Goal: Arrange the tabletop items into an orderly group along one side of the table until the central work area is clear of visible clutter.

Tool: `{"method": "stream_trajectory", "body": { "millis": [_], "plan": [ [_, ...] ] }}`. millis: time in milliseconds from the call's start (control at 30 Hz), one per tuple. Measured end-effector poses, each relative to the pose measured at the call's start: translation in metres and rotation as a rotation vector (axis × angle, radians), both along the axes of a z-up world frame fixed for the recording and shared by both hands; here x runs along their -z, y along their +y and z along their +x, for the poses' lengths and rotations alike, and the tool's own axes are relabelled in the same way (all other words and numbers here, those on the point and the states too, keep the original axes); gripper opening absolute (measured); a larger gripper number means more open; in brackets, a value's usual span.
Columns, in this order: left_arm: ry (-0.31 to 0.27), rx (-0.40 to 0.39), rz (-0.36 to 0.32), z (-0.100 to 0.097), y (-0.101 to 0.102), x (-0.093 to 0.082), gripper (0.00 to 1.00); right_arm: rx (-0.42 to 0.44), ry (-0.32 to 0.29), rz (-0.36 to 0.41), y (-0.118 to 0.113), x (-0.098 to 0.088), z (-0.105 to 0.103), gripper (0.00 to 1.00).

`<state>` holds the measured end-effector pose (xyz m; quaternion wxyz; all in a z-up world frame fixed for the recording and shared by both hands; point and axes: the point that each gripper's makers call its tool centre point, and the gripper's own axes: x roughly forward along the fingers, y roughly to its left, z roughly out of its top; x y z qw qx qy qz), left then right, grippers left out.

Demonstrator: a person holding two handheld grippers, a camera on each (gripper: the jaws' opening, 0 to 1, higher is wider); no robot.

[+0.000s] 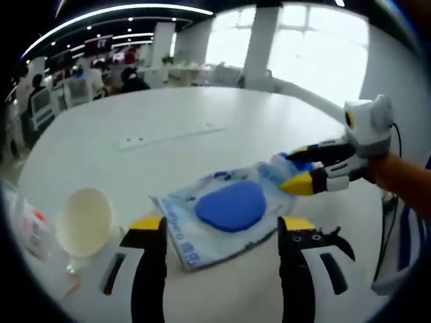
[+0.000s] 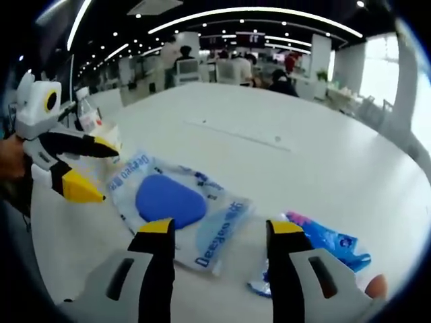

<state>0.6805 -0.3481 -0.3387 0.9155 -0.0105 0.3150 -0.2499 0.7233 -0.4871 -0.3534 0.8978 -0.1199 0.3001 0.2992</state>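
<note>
Left gripper [image 1: 222, 229] sits low over the white table [image 1: 202, 121], jaws spread wide with nothing between them, yellow tips just short of the near edge of a clear printed packet [image 1: 202, 235]. Inside that packet lies a blue, rounded triangular pad [image 1: 231, 205], flat on the tabletop. In the left gripper view the right gripper [image 1: 296, 171] reaches in from the right side, held by a bare forearm [image 1: 404, 182], its yellow-tipped jaws parted and pointing at the packet's far corner, where a small blue wrapper [image 1: 296, 163] shows between them; whether they actually pinch it, I cannot tell. A white paper cup [image 1: 84, 221] lies tipped on its side to the left of the packet, mouth toward the camera, with more clear packaging [image 1: 30, 229] beside it at the table edge.

In the right gripper view, the right gripper [image 2: 222, 232] hovers with jaws wide apart, nothing gripped, the packet [image 2: 182, 215] and its blue pad [image 2: 170, 200] lying ahead of its left jaw. A crinkled blue-and-pink wrapper [image 2: 323, 245] rests just right of the right jaw. The left gripper [image 2: 97, 171] comes in from the left, jaws open, tips just beside the packet's corner. People sit at desks beyond the table [image 2: 283, 141].
</note>
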Motion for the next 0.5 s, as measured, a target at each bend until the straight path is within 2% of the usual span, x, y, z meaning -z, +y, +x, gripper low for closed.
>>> {"method": "stream_trajectory", "body": {
  "millis": [267, 500],
  "plan": [
    [-0.009, 0.023, -0.046, -0.007, -0.007, -0.005, 0.8, -0.011, -0.03, 0.034, 0.004, -0.011, -0.005, 0.67],
    [-0.011, 0.044, -0.064, -0.016, -0.009, -0.011, 0.88, -0.019, -0.047, 0.049, 0.005, -0.018, -0.013, 0.71]
  ]
}}
